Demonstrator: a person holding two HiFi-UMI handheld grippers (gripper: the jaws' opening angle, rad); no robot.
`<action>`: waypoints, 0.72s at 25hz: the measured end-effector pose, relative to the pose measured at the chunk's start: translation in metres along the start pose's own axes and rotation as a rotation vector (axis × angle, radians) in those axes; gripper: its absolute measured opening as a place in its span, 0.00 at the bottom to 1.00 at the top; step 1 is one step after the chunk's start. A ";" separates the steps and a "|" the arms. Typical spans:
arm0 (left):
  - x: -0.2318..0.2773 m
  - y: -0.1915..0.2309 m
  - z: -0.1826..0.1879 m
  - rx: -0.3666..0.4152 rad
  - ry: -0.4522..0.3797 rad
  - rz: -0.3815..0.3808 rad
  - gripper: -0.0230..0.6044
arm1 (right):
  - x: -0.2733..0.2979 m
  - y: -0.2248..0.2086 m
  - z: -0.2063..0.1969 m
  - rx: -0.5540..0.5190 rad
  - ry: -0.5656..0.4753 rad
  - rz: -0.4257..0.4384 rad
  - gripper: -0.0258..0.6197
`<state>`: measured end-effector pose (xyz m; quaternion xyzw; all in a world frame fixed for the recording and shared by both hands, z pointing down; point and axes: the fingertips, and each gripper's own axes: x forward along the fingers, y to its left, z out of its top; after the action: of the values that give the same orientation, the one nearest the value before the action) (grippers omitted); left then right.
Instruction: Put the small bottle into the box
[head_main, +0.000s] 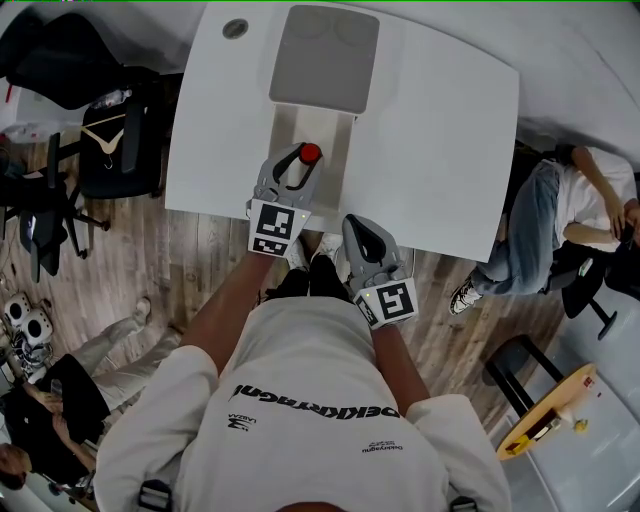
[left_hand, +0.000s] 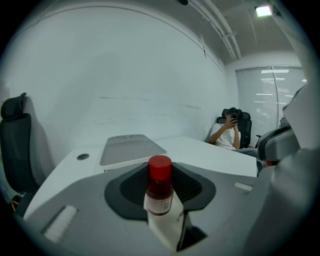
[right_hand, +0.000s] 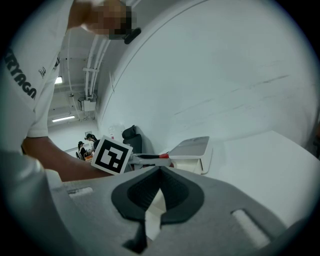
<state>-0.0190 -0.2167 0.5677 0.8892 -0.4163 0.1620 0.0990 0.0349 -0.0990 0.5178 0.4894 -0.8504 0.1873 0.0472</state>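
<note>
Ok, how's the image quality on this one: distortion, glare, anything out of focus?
Head view: evenly lit, with fisheye bending the table edges and no glare. Left gripper view: strong barrel distortion and dark corners, the small bottle is sharp, and the ceiling light is blown out. Right gripper view: same distortion, soft even light.

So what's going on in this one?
A person is at a white table with a gripper in each hand. The left gripper is shut on a small red-capped bottle, holding it upright on the near side of the box, which sits further back on the table. The bottle is not in the box yet. The right gripper is shut and empty, by the table's near edge.
</note>
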 end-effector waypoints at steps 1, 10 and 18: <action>0.002 0.000 -0.001 0.000 0.003 0.002 0.26 | 0.000 0.000 0.000 0.000 0.000 0.001 0.04; 0.012 0.004 -0.006 -0.005 0.028 0.005 0.27 | 0.001 0.000 -0.002 0.003 0.007 0.003 0.04; 0.020 0.004 -0.007 -0.005 0.041 0.006 0.27 | -0.002 -0.002 -0.004 0.013 0.009 -0.004 0.04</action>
<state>-0.0112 -0.2312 0.5820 0.8841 -0.4173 0.1794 0.1094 0.0372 -0.0969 0.5220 0.4907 -0.8478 0.1949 0.0483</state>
